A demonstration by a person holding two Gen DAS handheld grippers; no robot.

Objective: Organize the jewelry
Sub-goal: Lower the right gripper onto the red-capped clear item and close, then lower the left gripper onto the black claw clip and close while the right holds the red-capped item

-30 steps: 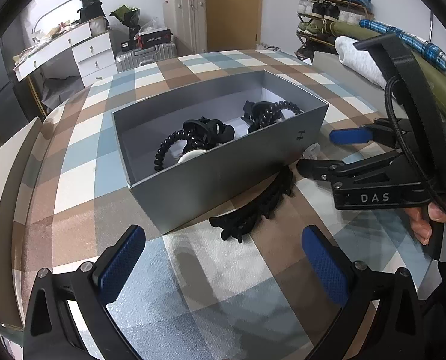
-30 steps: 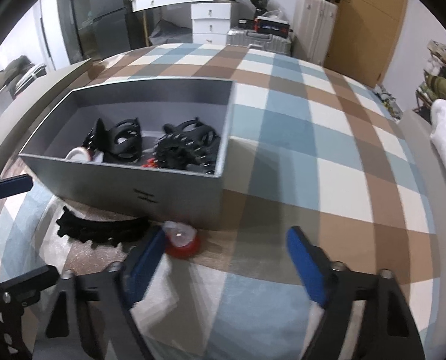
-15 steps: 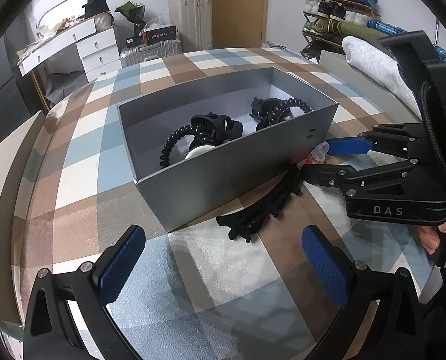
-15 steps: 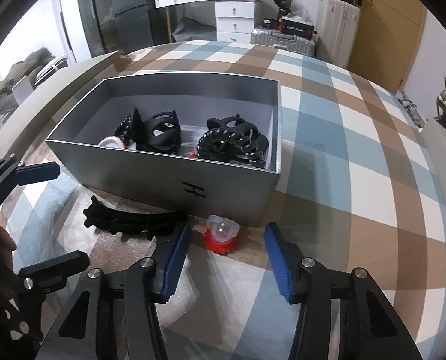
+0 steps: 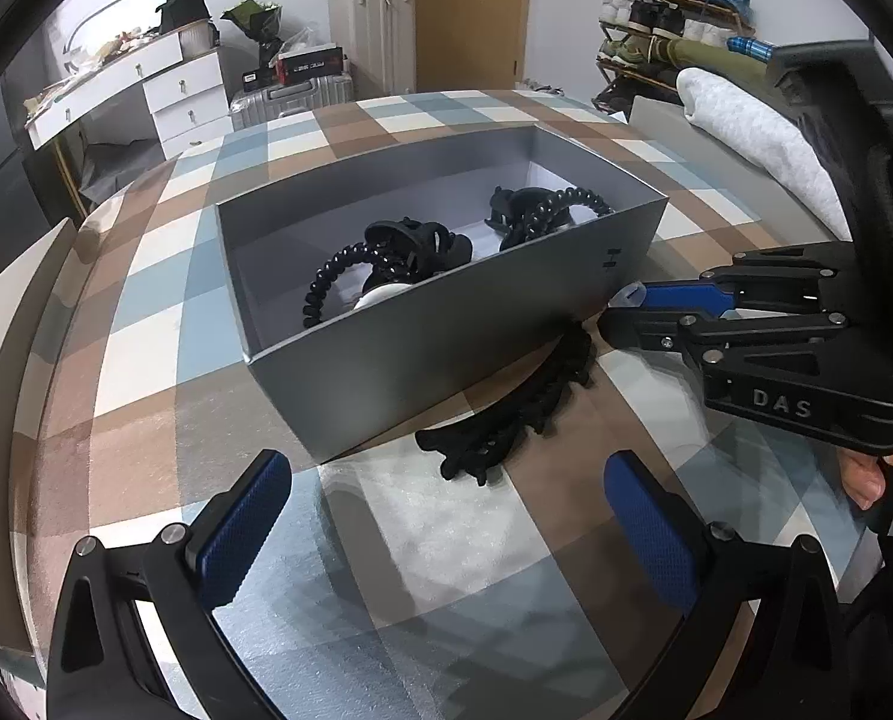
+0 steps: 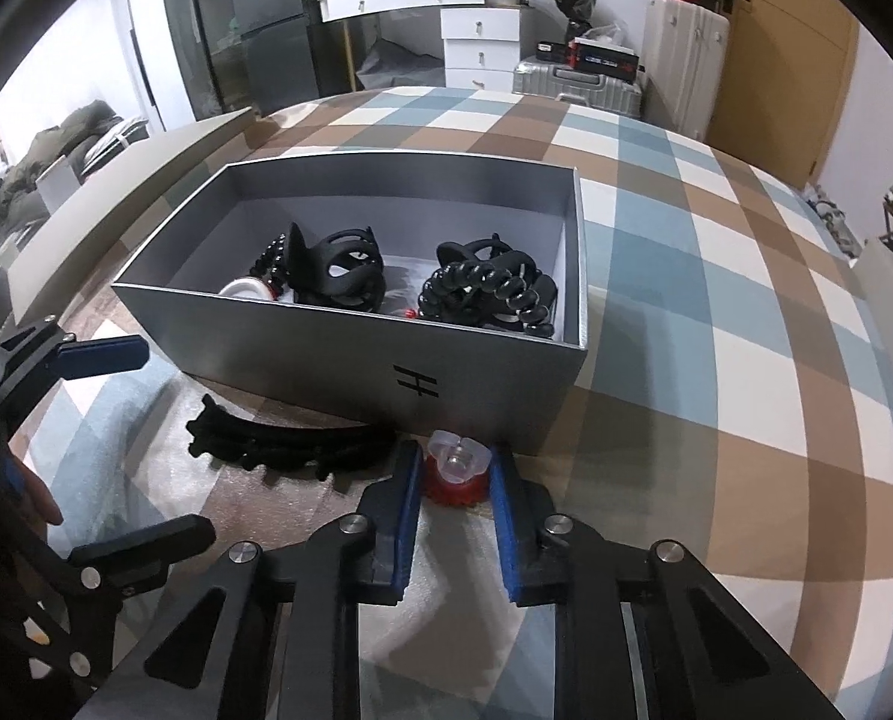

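A grey open box stands on the checked table and holds black hair claws and coil ties. A small red and clear clip lies just in front of the box. My right gripper has its blue pads pressed on both sides of this clip; in the left wrist view the gripper is at the box's right corner. A black toothed hair band lies in front of the box. My left gripper is open and empty, just short of the band.
The checked cloth covers the table to the right of the box. A grey board lies at the table's left edge. Drawers, suitcases and a shoe rack stand beyond the table.
My right gripper has moved forward around the red clip and its jaws have closed from wide open onto it. The left gripper has barely moved.
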